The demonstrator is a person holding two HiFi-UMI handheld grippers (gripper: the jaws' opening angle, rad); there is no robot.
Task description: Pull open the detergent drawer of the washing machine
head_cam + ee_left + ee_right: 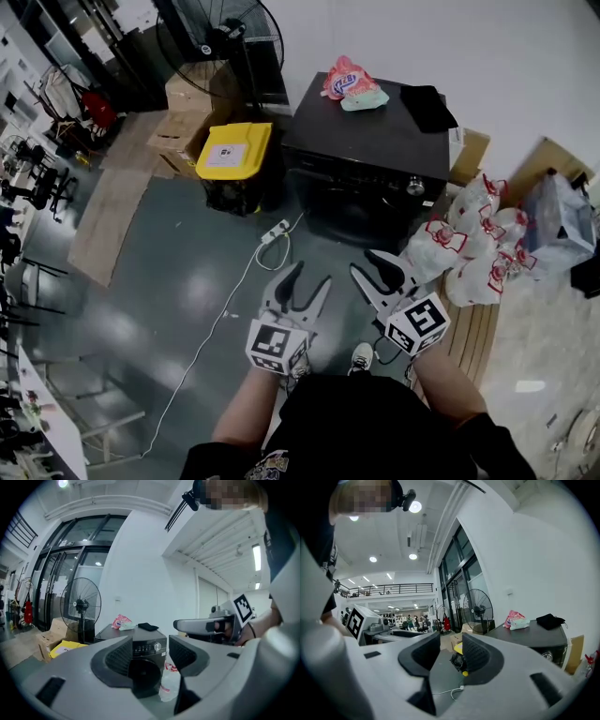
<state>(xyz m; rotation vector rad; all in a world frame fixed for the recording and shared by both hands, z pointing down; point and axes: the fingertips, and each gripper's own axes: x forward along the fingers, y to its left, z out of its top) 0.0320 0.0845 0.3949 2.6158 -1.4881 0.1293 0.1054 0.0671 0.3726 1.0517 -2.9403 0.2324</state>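
**A:** State of the tongs?

**B:** Left gripper (150,654): jaws apart, nothing between the pads. Right gripper (449,651): jaws apart too, and empty. Both are held out low in front of the person, side by side but not touching, over bare floor (178,272).

**A:** Where is the washer?

**B:** Washer (361,159): dark, standing against the far wall, well apart from both grippers. The left gripper view shows it through the gap between the jaws, with its round door and a control strip with a knob (157,646) above. The right gripper points left of it, at a yellow-lidded box (234,150).

**A:** And the drawer?

**B:** It can't be told apart from the control strip in any view; too small and dark.

**A:** What is on top of the washer?

**B:** A pink packet (349,80) at the far left and a black cloth (427,105) at the far right.

**A:** What is around it?

**B:** A fan (220,37) and cardboard boxes (187,112) stand far left. White bags (469,248) are piled just right of the washer. A power strip (274,232) with a white cord lies on the floor near its left corner.
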